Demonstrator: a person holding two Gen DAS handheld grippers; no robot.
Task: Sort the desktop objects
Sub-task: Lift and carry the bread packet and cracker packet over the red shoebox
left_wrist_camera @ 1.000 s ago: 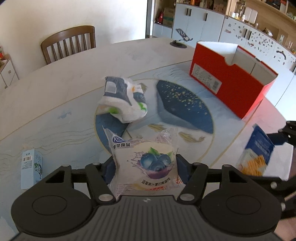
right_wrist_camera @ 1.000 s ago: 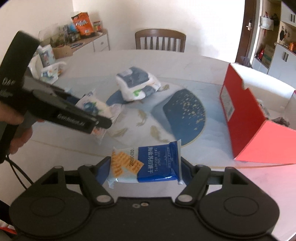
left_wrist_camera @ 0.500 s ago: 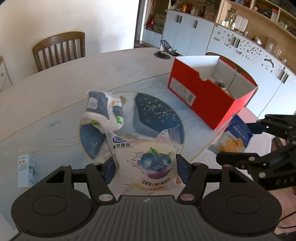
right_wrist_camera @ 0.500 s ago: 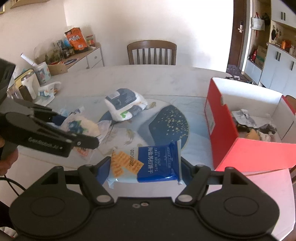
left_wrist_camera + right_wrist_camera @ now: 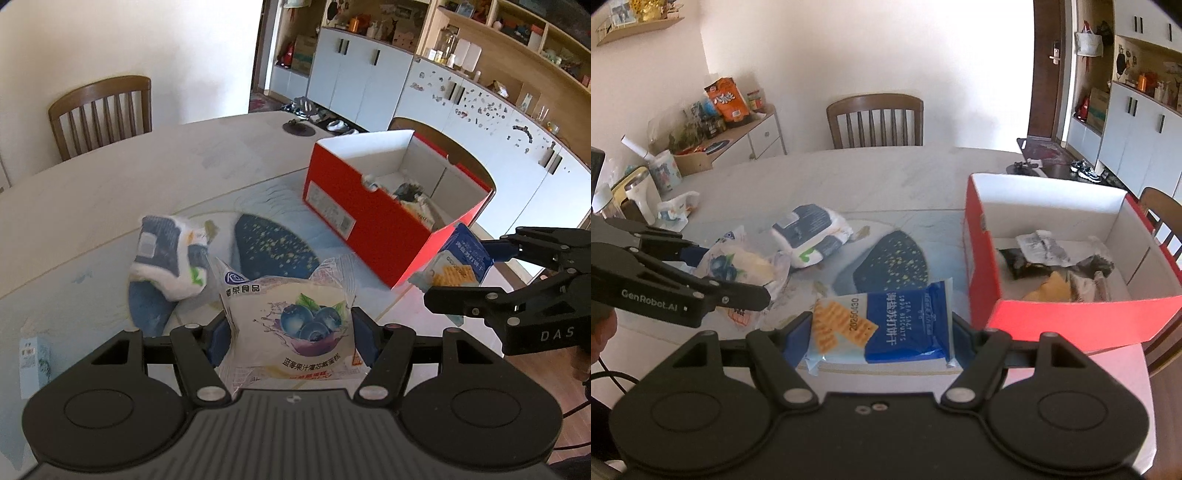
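1. Left gripper (image 5: 291, 328) is clamped on the blueberry cake packet (image 5: 295, 325). The packet stands upright between the fingers, label toward the camera, long axis running away from the gripper and top seal pointing out over the desk (image 5: 110, 192).
2. Right gripper (image 5: 877, 328) is clenched on the soda biscuit pack (image 5: 886, 325). The pack lies flat, long axis crosswise from finger to finger, cracker end at the left.
3. Versus 0.5 s ago: in both views the red box (image 5: 369, 221) sits closer and its interior shows more fully. The grips on both packs are unchanged.
4. The biscuit pack is held off the desk just beside the box's near corner. The cake packet is well left of the box, in front of the tissue pack (image 5: 166, 258), which lies on the desk.
5. The box already holds crumpled wrappers (image 5: 1060, 262).
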